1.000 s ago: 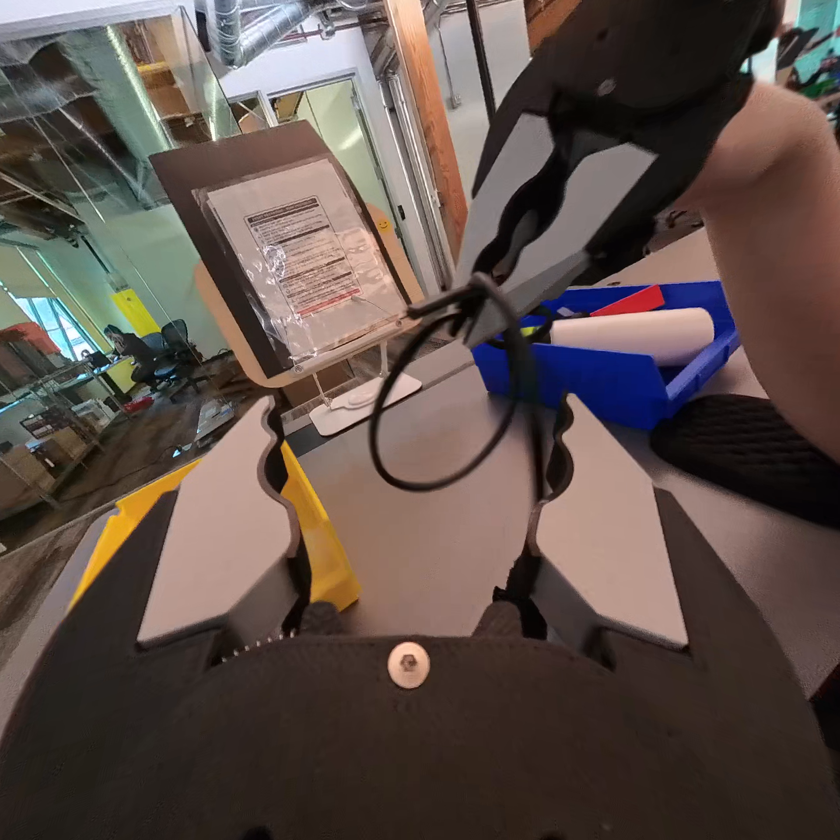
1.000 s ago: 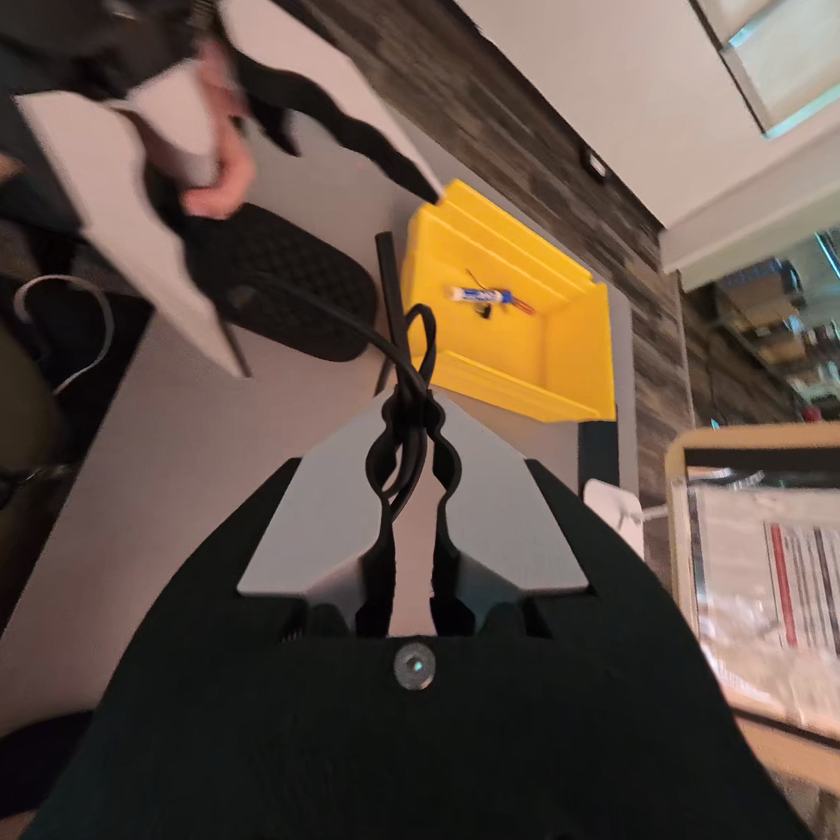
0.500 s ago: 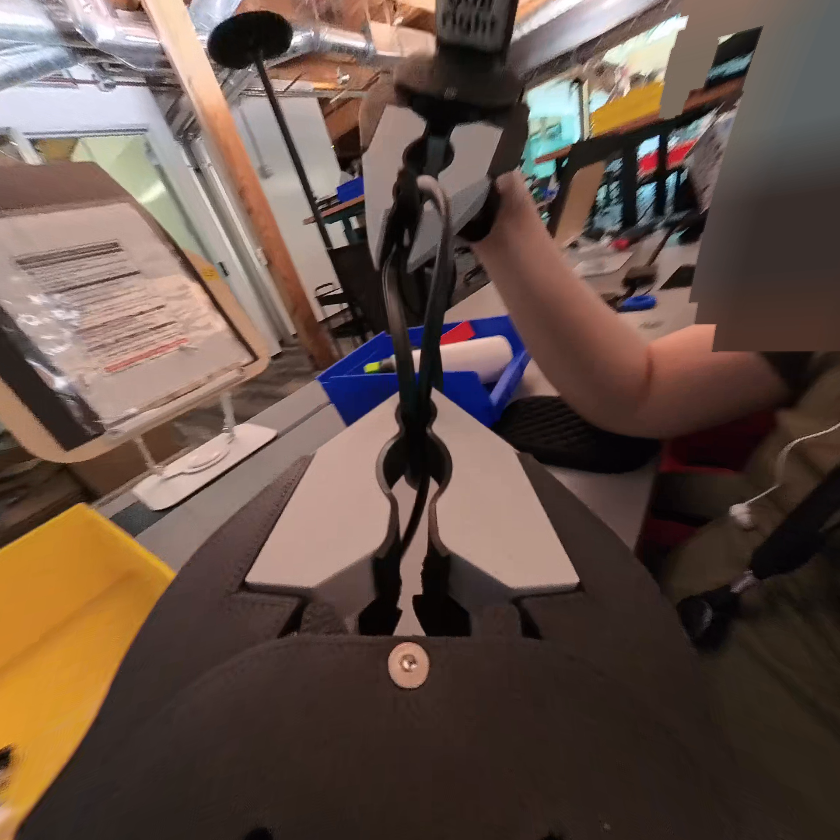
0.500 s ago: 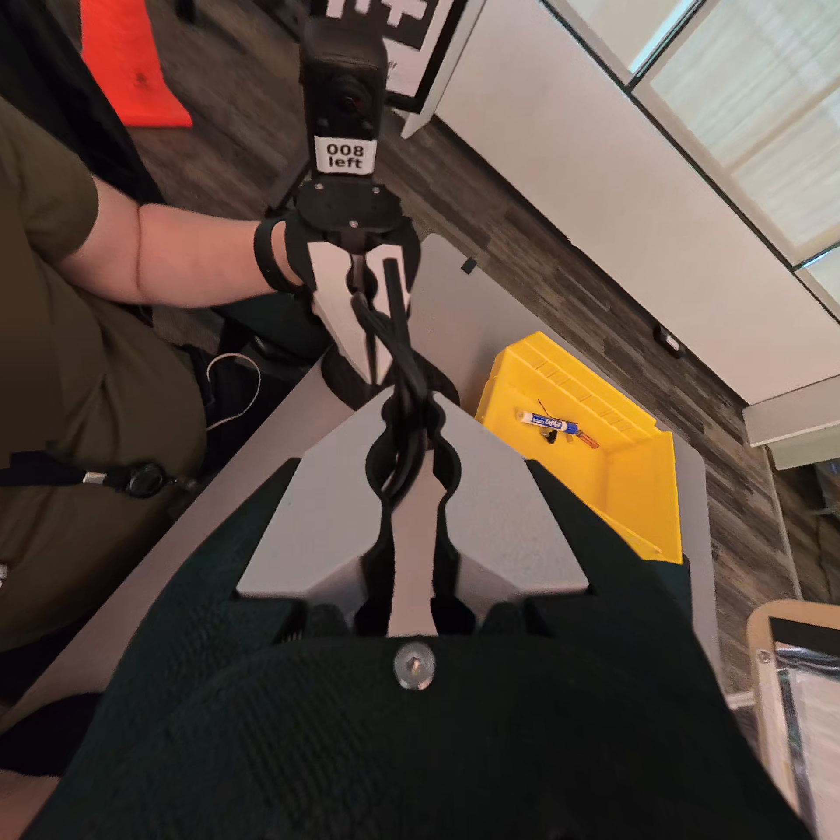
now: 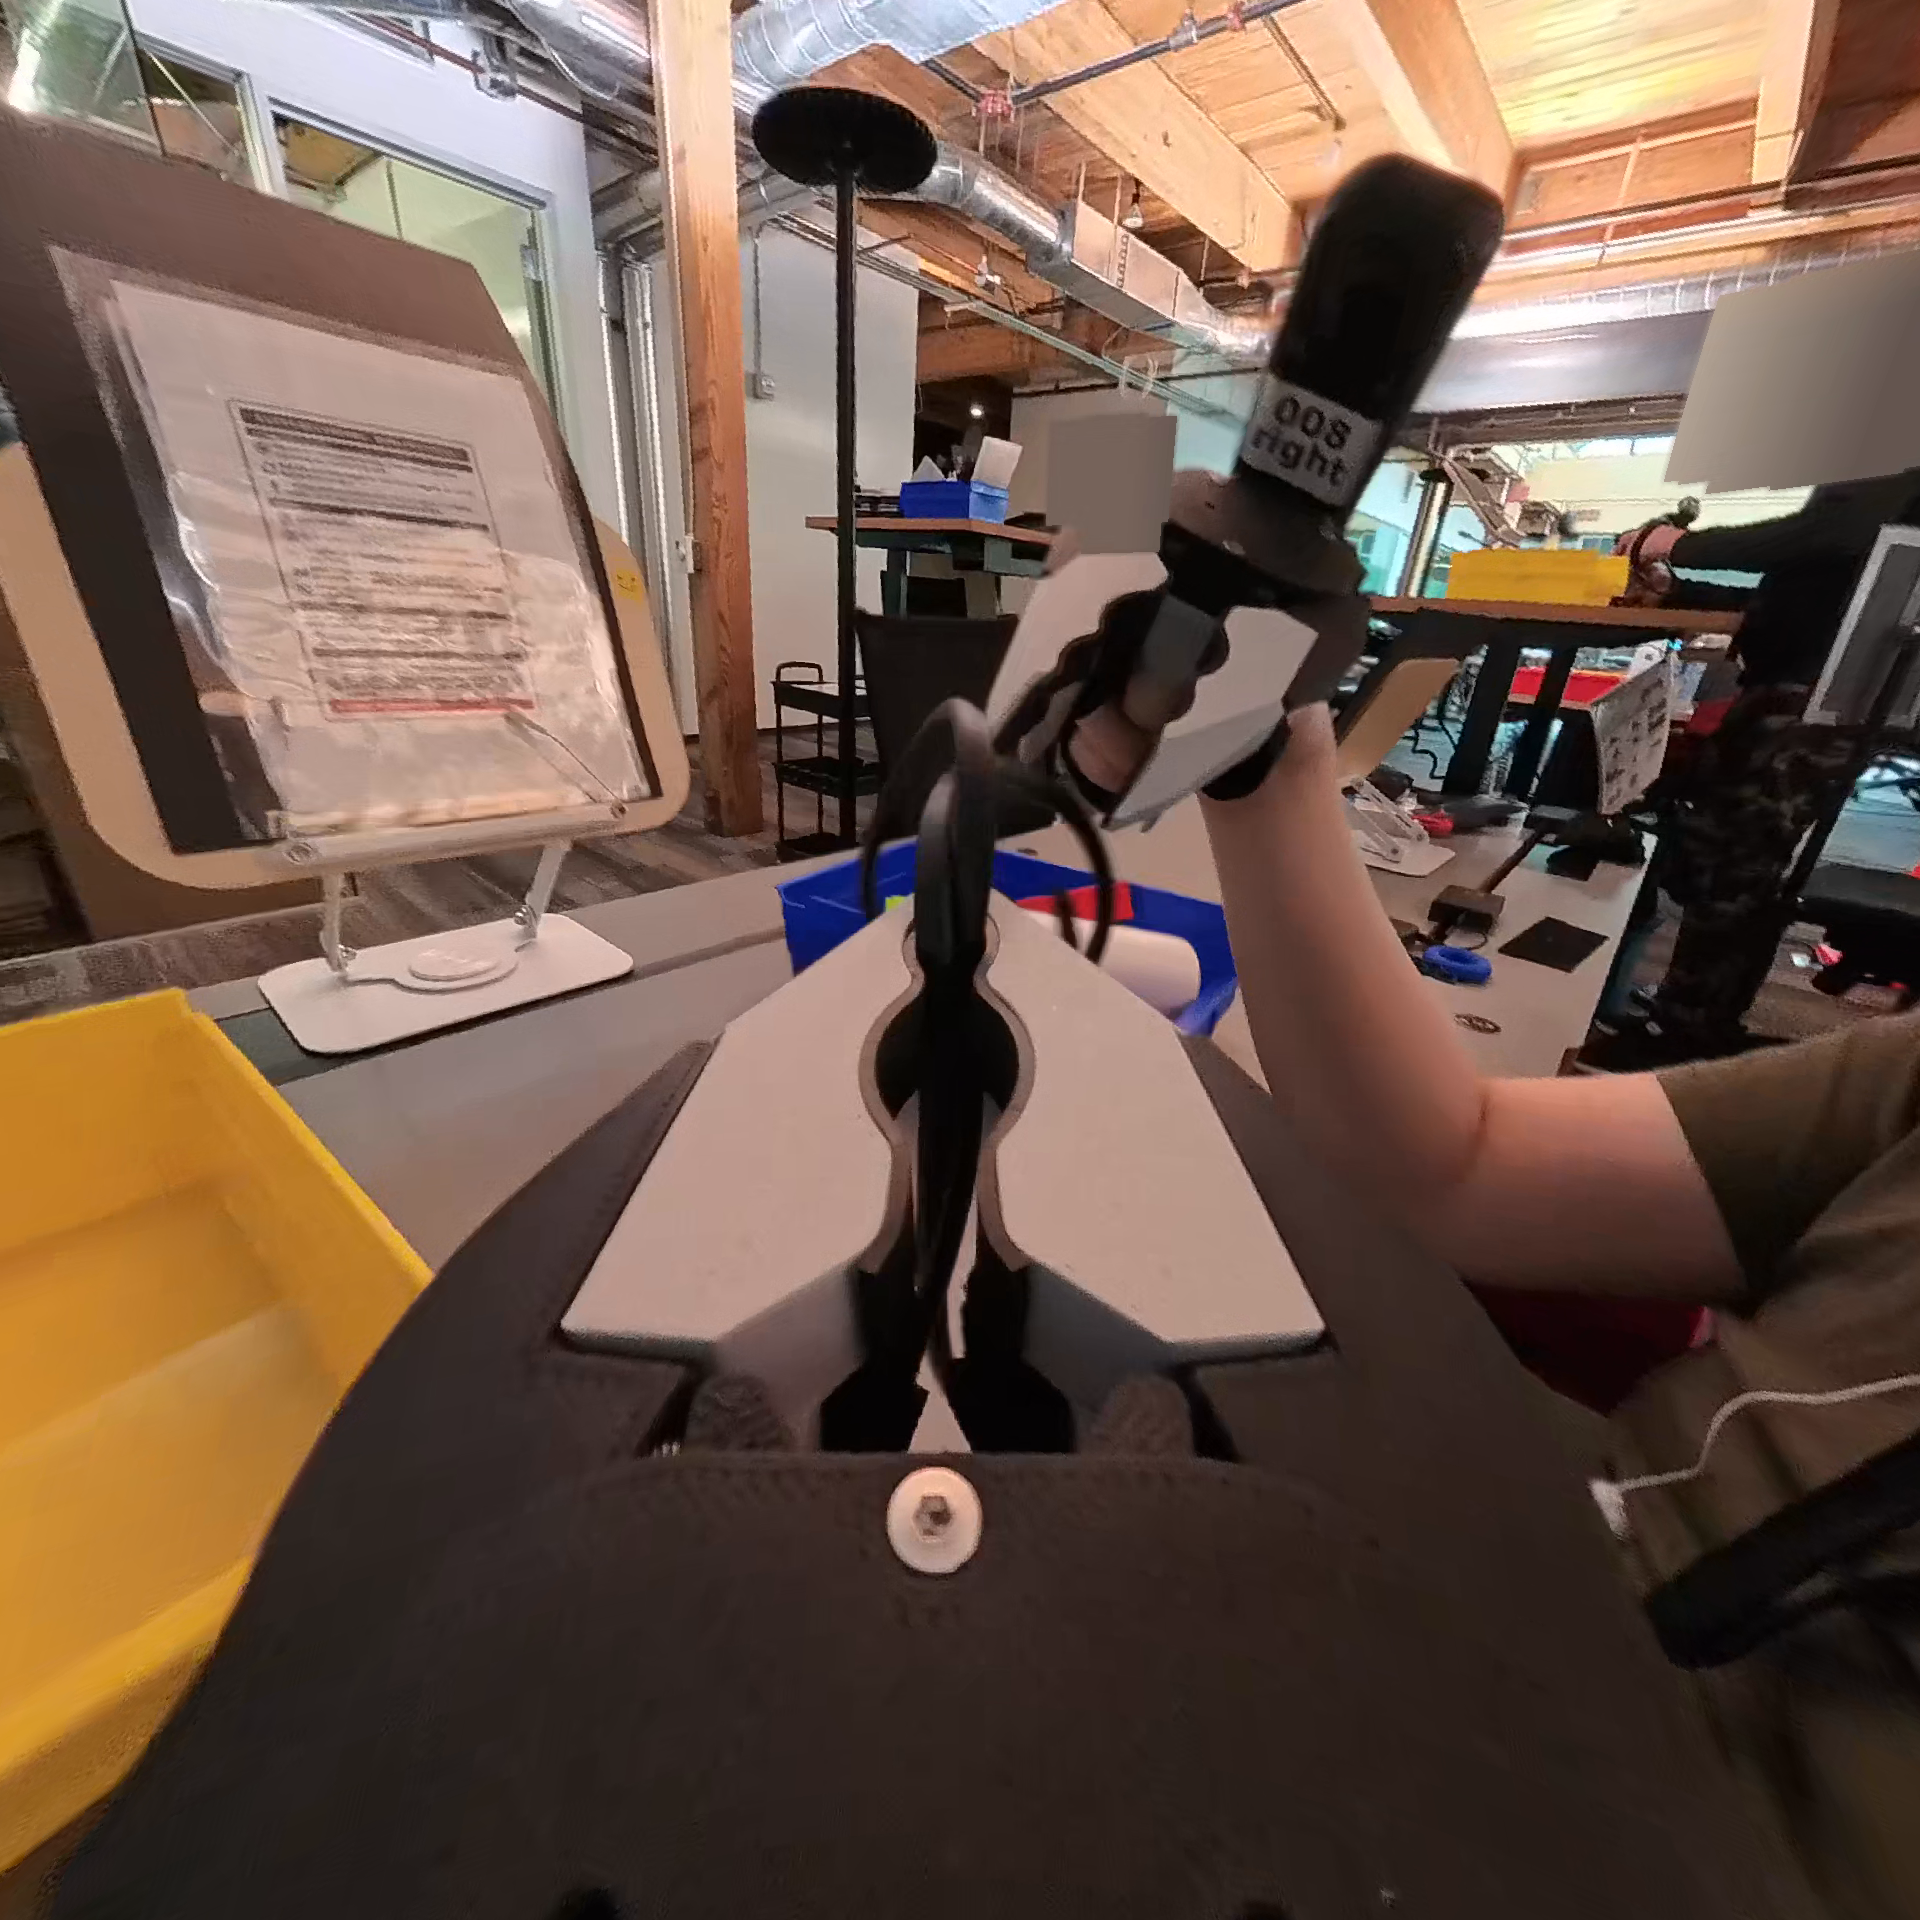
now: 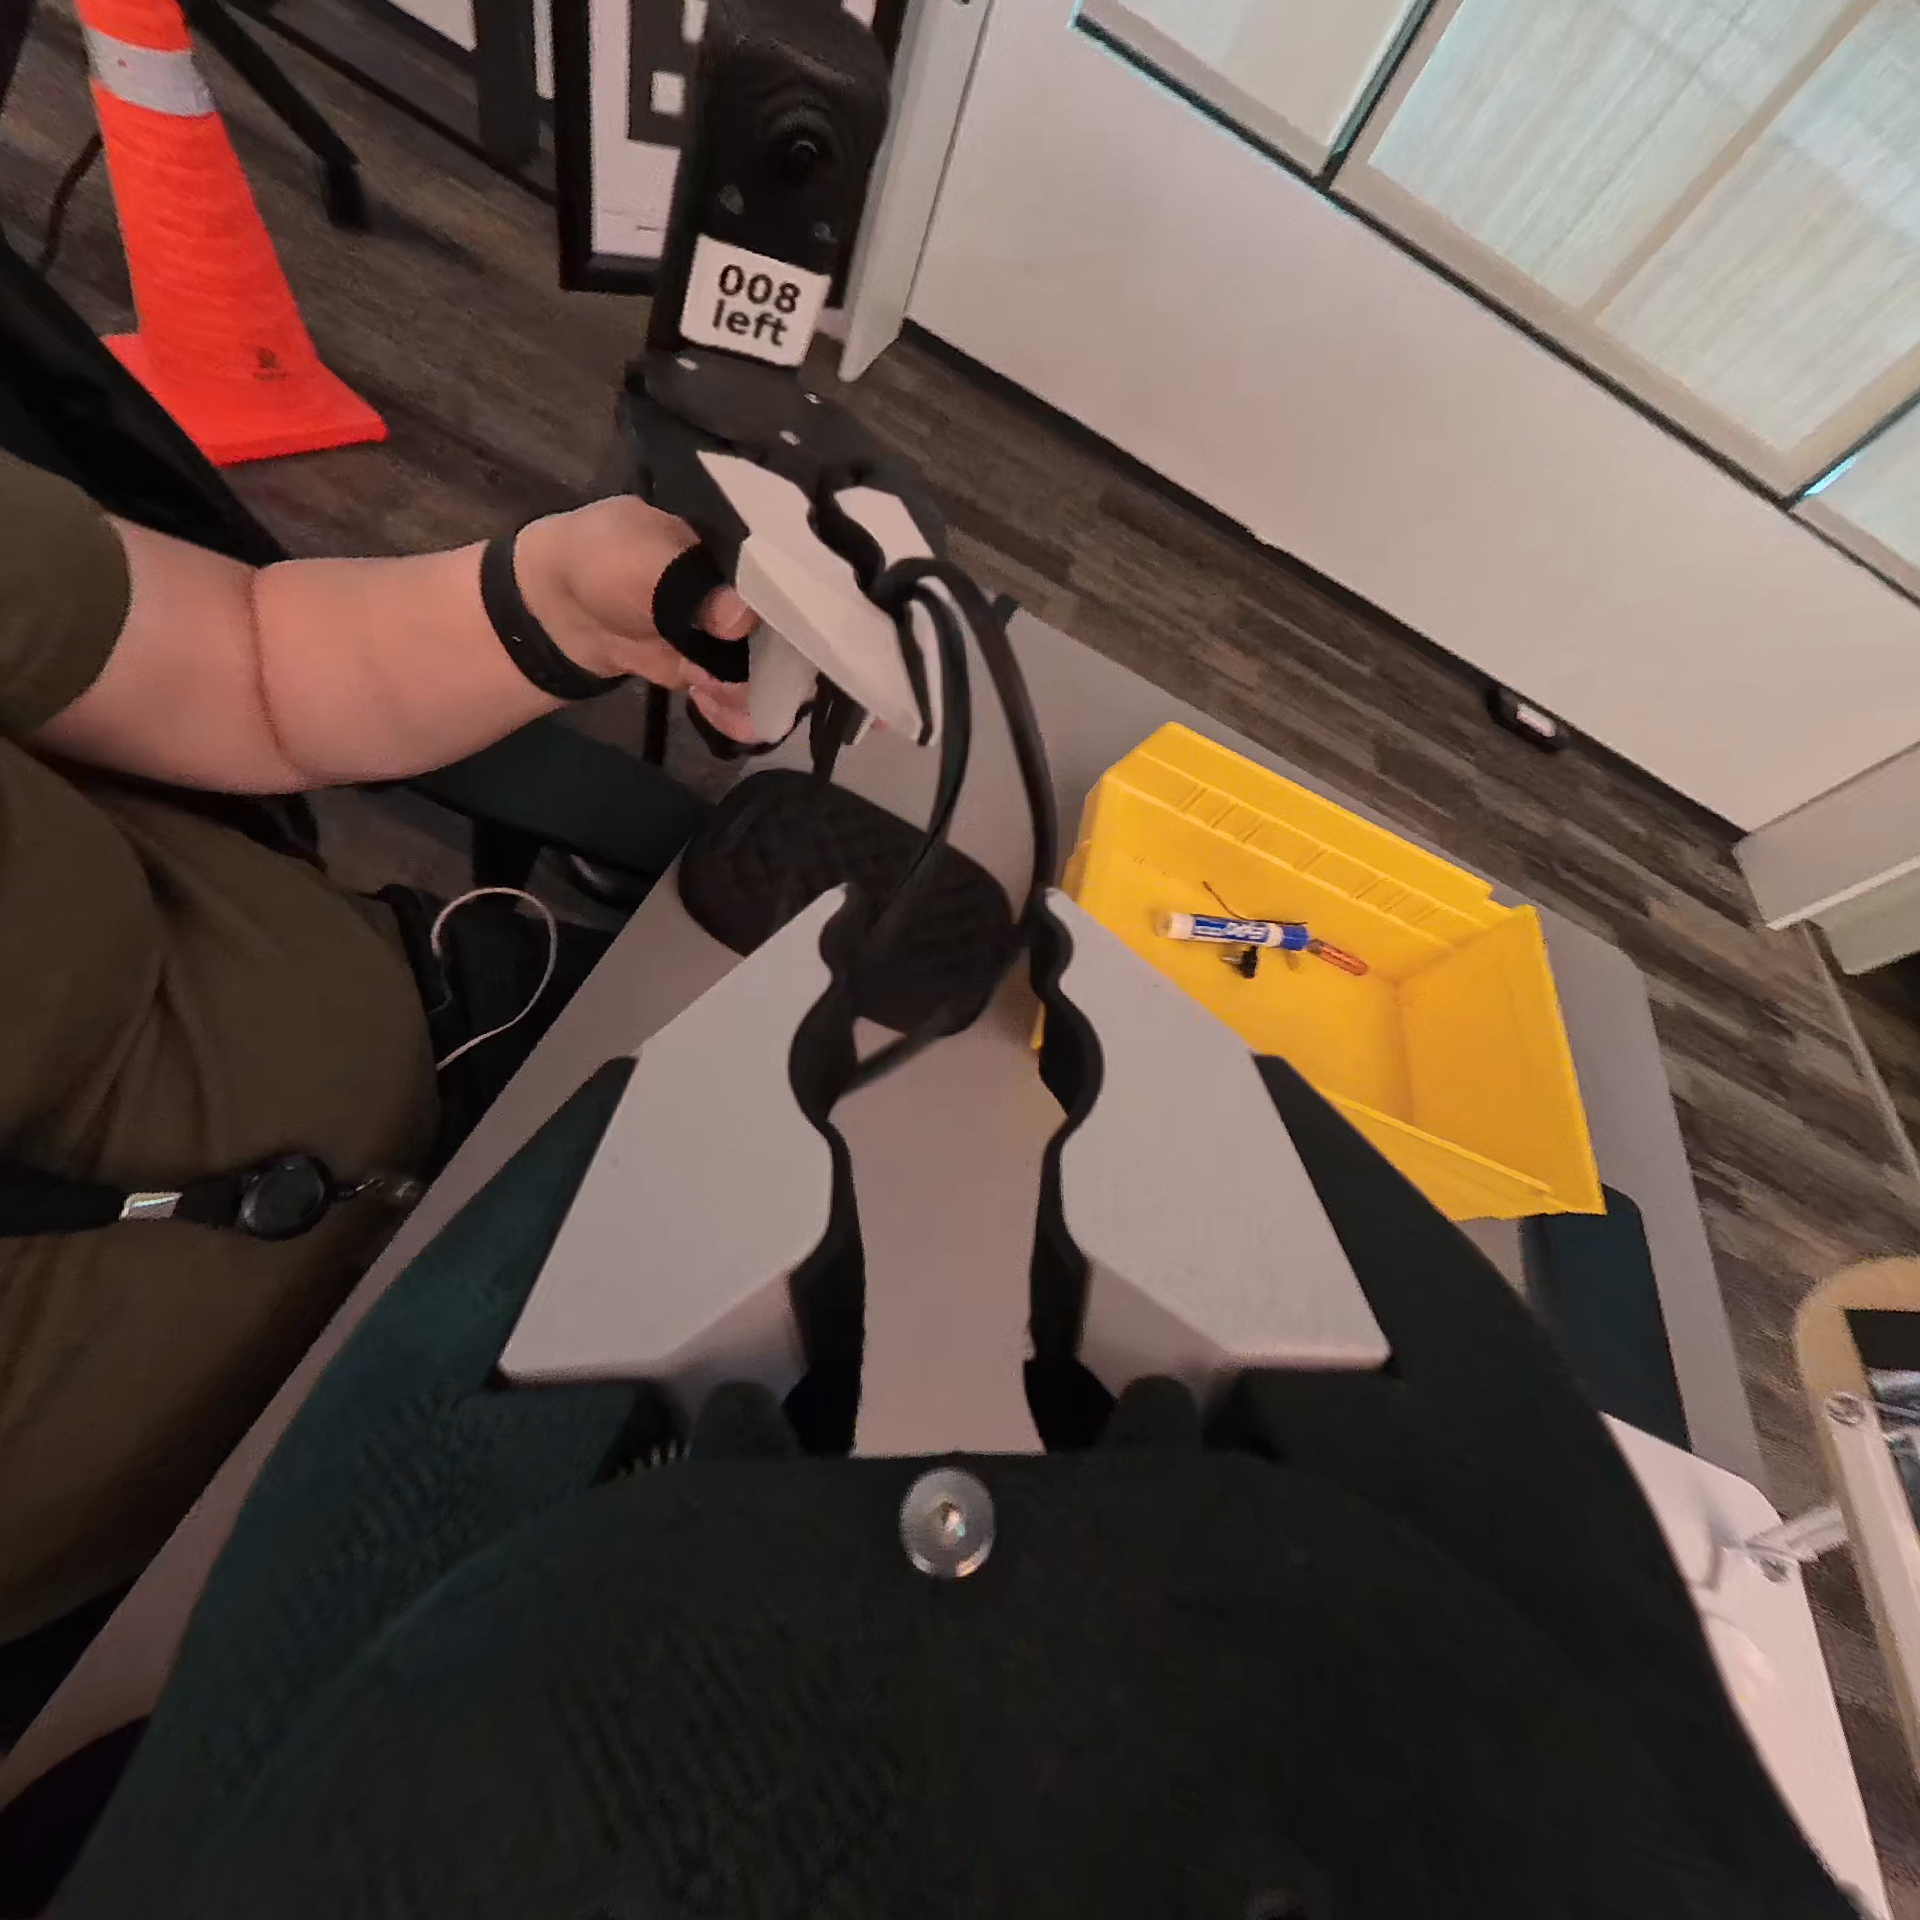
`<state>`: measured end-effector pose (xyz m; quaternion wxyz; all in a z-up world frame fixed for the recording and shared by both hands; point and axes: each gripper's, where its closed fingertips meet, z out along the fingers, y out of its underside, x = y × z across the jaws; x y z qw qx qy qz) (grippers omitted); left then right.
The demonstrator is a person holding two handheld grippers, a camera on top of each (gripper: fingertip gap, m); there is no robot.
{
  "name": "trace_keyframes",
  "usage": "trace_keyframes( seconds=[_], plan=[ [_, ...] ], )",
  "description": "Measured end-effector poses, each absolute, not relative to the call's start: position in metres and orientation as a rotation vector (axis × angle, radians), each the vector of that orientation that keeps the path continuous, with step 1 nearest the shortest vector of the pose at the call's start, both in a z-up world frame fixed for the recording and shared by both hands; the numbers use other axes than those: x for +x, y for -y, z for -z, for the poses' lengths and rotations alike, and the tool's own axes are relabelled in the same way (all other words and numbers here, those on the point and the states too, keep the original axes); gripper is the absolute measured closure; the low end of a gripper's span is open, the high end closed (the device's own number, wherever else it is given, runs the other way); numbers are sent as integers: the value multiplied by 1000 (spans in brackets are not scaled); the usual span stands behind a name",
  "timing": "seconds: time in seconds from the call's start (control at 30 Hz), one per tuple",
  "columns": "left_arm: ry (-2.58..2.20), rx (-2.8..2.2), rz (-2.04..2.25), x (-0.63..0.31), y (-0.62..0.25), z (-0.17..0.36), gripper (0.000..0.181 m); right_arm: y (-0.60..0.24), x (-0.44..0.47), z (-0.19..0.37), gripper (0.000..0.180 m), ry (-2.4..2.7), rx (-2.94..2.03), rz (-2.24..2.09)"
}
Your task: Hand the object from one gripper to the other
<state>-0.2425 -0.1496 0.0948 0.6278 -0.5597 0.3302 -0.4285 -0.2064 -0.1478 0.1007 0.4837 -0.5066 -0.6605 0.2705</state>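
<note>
Cable [image 5: 940, 935] — pinched by left gripper [image 5: 945, 940]; right gripper [image 6: 940, 914] parted.

I count two tongs, left tongs [image 5: 951, 935] and right tongs [image 6: 940, 914], one black cable [image 5: 940, 831], two bins beyond them: yellow bin [image 6: 1455, 1039], blue bin [image 5: 831, 920].

Each wrist view faces the other hand-held gripper closely, both sharing the yellow bin [image 5: 156, 1247] [image 6: 1455, 1039]

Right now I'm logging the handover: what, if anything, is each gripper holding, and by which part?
The left gripper is shut on the black cable loop, pinching its bundled strands near one end. The right gripper is open and holds nothing.
</note>
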Motion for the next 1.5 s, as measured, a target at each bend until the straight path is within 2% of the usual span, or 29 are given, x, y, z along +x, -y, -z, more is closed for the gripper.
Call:
trace_keyframes(
  seconds=[0.37, 0.6, 0.77, 1.03, 1.3, 1.37, 1.43, 1.5],
  plan=[
    [-702, -1143, 811, -284, 140, -179, 181, 133, -155, -145, 139, 1384, -1134, -603],
    [-710, -1074, 768, -299, 164, -224, 181, 159, -189, -119, 137, 1582, -1097, -622],
    [-741, -1031, 777, -290, 184, -229, 181, 189, -234, -93, 133, 1746, -1034, -732],
    [-825, -1039, 830, -265, 198, -217, 181, 182, -303, -113, 129, 1451, -926, -954],
    [-830, -1067, 812, -272, 197, -207, 181, 173, -296, -82, 128, 1600, -858, -862],
    [-799, -1086, 789, -280, 193, -206, 181, 165, -281, -81, 119, 1628, -902, -832],
    [-761, -1110, 715, -288, 185, -204, 181, 151, -269, -91, 92, 1574, -991, -786],
    [-730, -1142, 639, -293, 176, -200, 181, 138, -260, -114, 79, 1459, -1020, -656]
  ],
)
